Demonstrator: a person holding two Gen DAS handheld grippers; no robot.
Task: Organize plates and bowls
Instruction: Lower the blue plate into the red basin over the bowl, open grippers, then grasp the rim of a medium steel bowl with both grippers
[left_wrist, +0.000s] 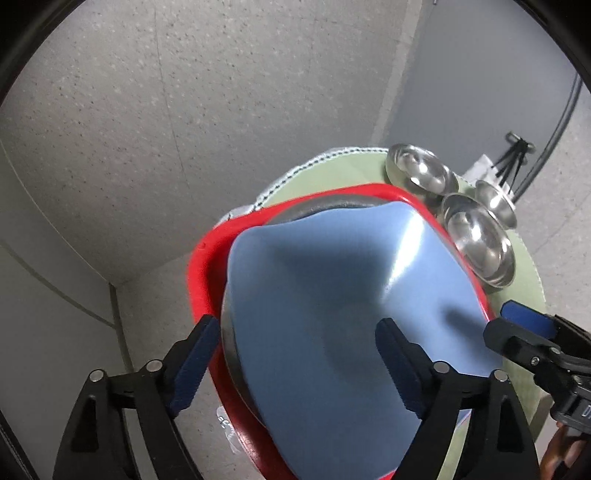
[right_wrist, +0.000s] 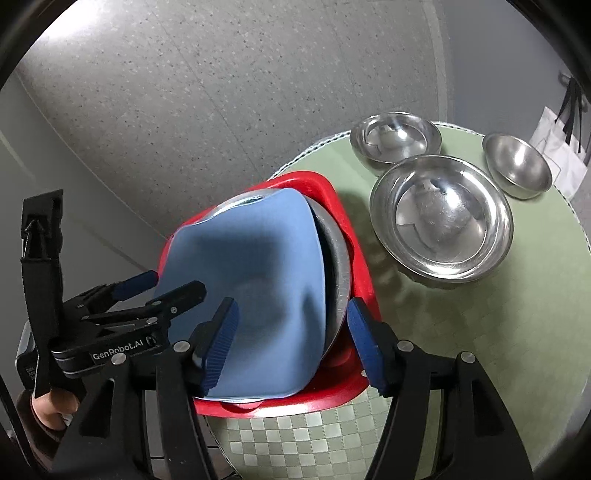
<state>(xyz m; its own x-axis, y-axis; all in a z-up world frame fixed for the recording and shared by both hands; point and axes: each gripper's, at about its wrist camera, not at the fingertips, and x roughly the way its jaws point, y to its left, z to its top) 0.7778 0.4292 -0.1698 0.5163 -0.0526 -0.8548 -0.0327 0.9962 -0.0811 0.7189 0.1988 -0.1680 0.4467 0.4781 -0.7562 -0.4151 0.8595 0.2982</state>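
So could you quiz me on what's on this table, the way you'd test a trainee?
1. How many steel bowls stand loose on the green table?
2. True or false: the blue plate lies flat on the table.
3. Which is it: are the left tool and right tool (a) both clamped on the plate, or (b) both open around its edges?

Key:
1. Three: the large bowl, a medium bowl and the small bowl.
2. False. It sits in the red basin, on top of a steel plate.
3. (b); the pads stand clear of the plate.
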